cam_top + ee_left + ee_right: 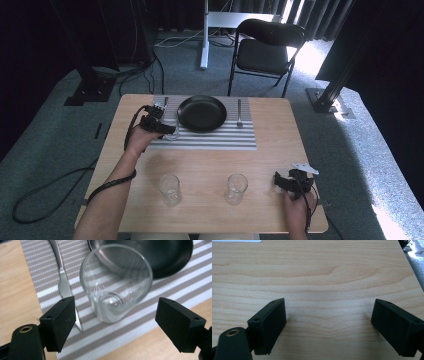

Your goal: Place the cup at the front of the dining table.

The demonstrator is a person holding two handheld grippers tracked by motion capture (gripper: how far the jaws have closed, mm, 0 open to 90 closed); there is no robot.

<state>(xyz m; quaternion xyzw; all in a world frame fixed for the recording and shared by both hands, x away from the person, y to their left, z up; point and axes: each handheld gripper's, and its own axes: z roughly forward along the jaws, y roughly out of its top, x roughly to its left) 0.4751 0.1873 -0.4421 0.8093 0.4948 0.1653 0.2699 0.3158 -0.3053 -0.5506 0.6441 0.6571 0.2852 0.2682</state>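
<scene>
A clear empty glass [116, 282] stands upright on the striped placemat [150, 300], just in front of the black plate [160, 255] and beside a knife [62, 277]. My left gripper [115, 322] is open, its jaws on either side of the glass base with a gap on each side. In the high view the left gripper [167, 130] sits at the placemat's [210, 140] left front corner, by the glass [172, 132]. My right gripper [280, 181] rests open over bare wood near the table's right front edge, and the right gripper [328, 325] has nothing between its jaws.
Two more empty glasses [170, 189] [236, 188] stand near the front of the wooden table [200, 160]. A fork [239, 112] lies right of the black plate [202, 113]. A black chair [267, 47] stands beyond the table's far edge.
</scene>
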